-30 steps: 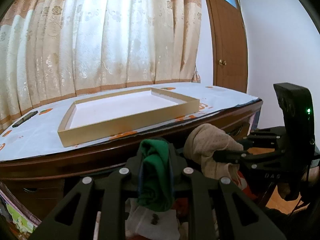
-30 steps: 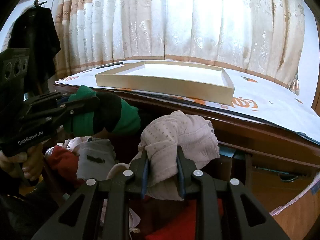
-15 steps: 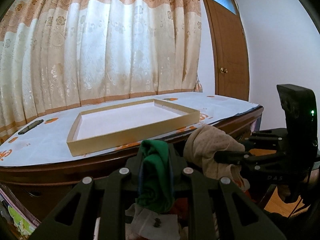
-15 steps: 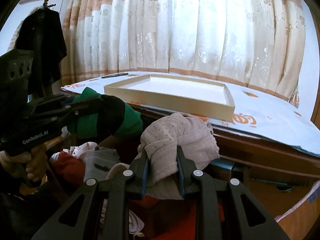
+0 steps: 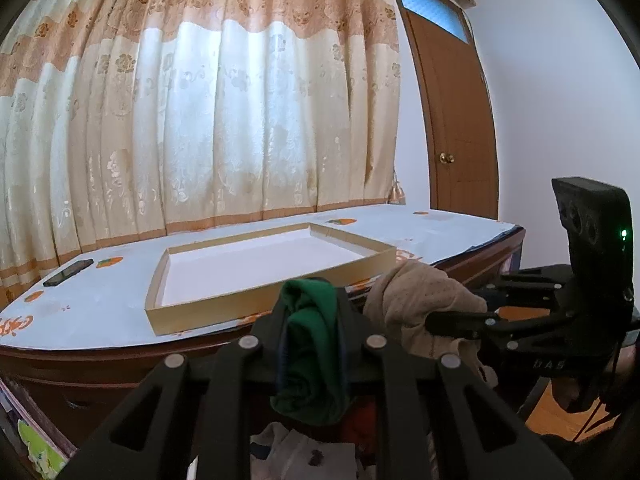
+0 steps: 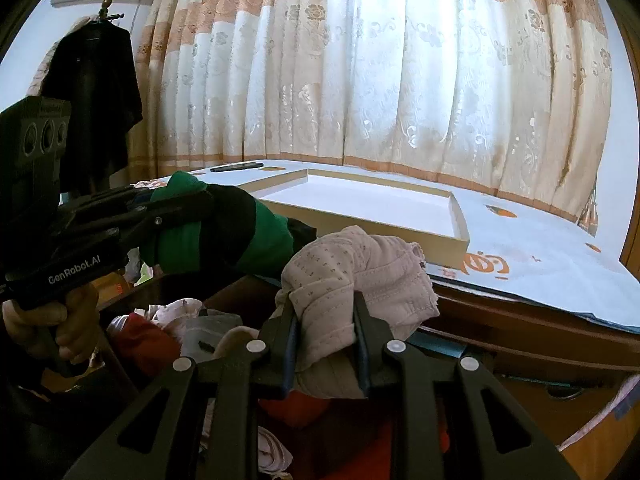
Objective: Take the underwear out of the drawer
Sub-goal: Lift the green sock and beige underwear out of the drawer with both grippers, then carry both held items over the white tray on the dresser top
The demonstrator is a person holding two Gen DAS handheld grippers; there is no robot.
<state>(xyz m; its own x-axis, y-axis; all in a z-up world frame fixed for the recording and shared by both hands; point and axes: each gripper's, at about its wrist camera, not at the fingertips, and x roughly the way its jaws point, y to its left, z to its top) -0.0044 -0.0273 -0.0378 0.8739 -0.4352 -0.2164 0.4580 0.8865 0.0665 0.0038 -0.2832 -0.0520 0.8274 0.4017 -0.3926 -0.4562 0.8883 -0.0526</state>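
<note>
Before cream curtains [image 5: 200, 120], left tool [image 5: 312, 336] clenches bunched green underwear [image 5: 310, 344]; right tool [image 6: 326, 336] clenches dotted pink underwear [image 6: 352, 276].

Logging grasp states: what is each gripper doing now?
Left gripper: shut on green underwear.
Right gripper: shut on pink underwear.

black two-finger tools: 2 (left tool [image 5: 312, 344], right tool [image 6: 326, 344]) | rolled green cotton underwear [image 5: 312, 356]: 1 | bunched pale pink dotted underwear [image 6: 356, 276]: 1 | shallow gold-edged cardboard tray [image 5: 200, 308]: 1, far on table [image 5: 80, 316] | flat black phone [image 5: 68, 272]: 1, far left | brown wooden door [image 5: 456, 120]: 1, right
</note>
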